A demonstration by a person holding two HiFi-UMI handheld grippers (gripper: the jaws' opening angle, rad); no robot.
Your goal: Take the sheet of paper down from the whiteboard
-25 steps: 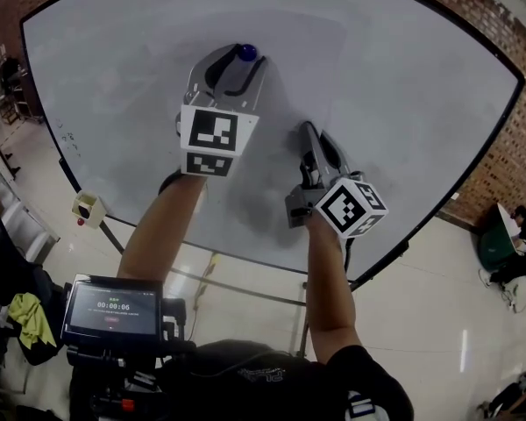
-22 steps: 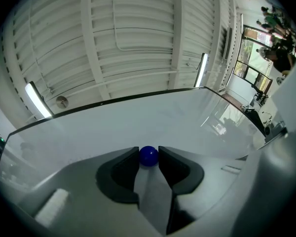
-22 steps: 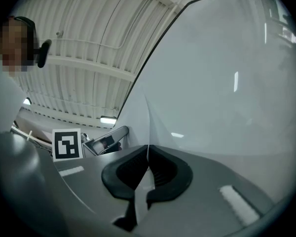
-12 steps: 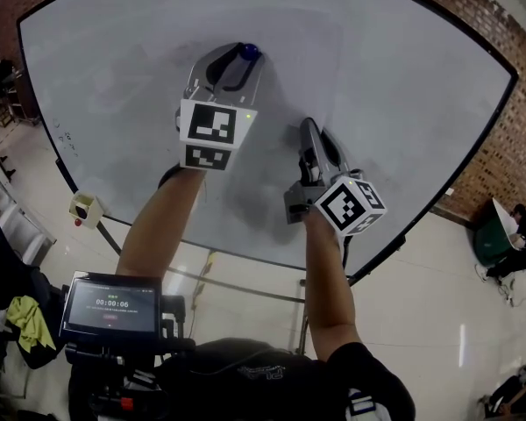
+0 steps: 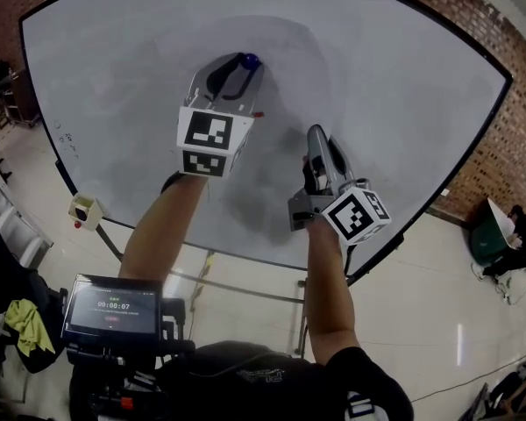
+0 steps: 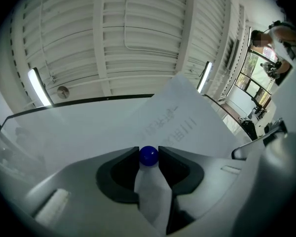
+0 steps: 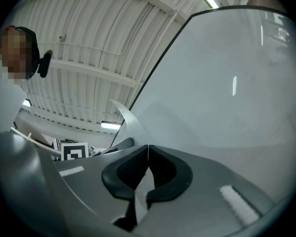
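Observation:
A white sheet of paper (image 5: 285, 77) with faint print (image 6: 187, 125) lies on the whiteboard (image 5: 114, 68). A round blue magnet (image 5: 249, 60) pins it near its top. My left gripper (image 5: 239, 63) is shut on the blue magnet (image 6: 148, 155), one dark pad against each side. Lower right, my right gripper (image 5: 314, 135) is shut on the sheet's edge. In the right gripper view the thin paper (image 7: 127, 122) runs between the closed pads of my right gripper (image 7: 147, 150) and curls up off the board.
The whiteboard's dark frame (image 5: 438, 196) runs close below and to the right of both grippers. A brick wall (image 5: 508, 147) stands at the right. A small white box (image 5: 86, 207) hangs at the board's lower left edge. A screen device (image 5: 112, 309) sits at chest height.
The left gripper's jaws have closed in on the blue magnet. The right gripper has drawn slightly back and down with the paper's edge, and that edge has lifted off the board.

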